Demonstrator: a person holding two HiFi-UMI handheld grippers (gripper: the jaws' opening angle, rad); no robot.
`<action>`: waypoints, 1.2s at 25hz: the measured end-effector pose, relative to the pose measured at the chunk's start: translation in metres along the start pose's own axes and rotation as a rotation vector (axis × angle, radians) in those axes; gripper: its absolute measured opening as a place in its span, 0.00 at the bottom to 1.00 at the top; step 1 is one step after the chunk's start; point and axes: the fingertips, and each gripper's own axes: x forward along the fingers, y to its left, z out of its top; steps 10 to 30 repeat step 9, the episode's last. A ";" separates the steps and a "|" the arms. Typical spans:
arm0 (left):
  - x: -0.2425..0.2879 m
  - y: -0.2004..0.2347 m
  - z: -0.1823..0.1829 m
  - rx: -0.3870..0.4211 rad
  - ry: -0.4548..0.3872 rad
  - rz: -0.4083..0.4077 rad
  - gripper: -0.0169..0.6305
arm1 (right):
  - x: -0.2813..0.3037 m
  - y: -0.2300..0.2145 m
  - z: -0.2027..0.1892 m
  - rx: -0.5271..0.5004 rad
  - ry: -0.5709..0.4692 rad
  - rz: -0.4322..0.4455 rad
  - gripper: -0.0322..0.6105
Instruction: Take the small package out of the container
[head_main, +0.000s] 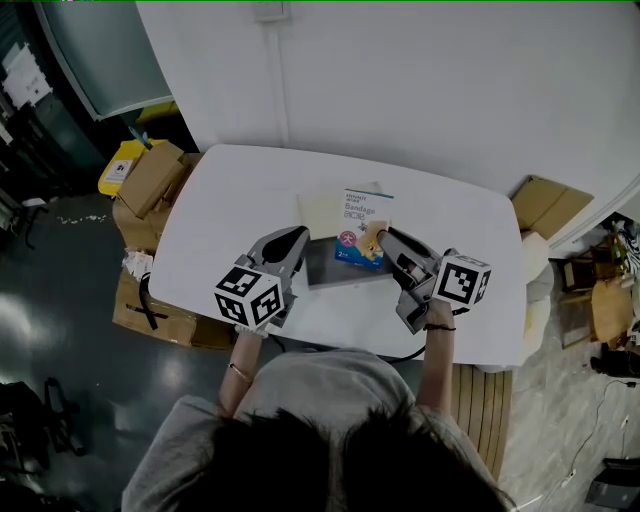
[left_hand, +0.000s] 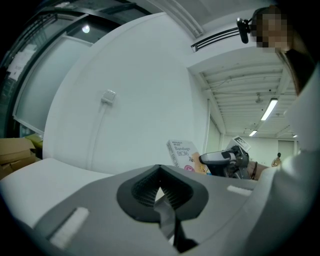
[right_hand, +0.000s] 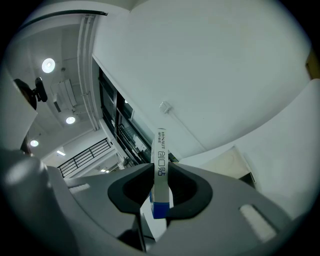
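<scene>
Bandage box (head_main: 361, 222), centre frame, looks light, stiff-ish cardboard (crushable though). Right gripper (head_main: 382, 237) clamps its flat faces; left gripper (head_main: 298, 240) pinches the tray (head_main: 328, 264) edge.

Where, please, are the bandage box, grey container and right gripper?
bandage box (head_main: 362, 213), head view, its white front.
grey container (head_main: 324, 266), head view, bare left part.
right gripper (head_main: 381, 236), head view, between its fingertips.

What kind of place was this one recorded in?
Probably a workshop or storage area: a plain white table on a dark floor, cardboard boxes piled beside it, and strip lights under an exposed ceiling.
</scene>
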 end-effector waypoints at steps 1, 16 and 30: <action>0.000 0.000 0.000 -0.001 -0.001 0.001 0.00 | 0.000 0.000 0.000 0.000 -0.001 0.003 0.21; 0.000 0.002 0.001 0.001 -0.003 0.003 0.00 | 0.000 -0.002 -0.003 0.030 -0.001 0.003 0.21; 0.000 0.002 0.001 0.001 -0.003 0.003 0.00 | 0.000 -0.002 -0.003 0.030 -0.001 0.003 0.21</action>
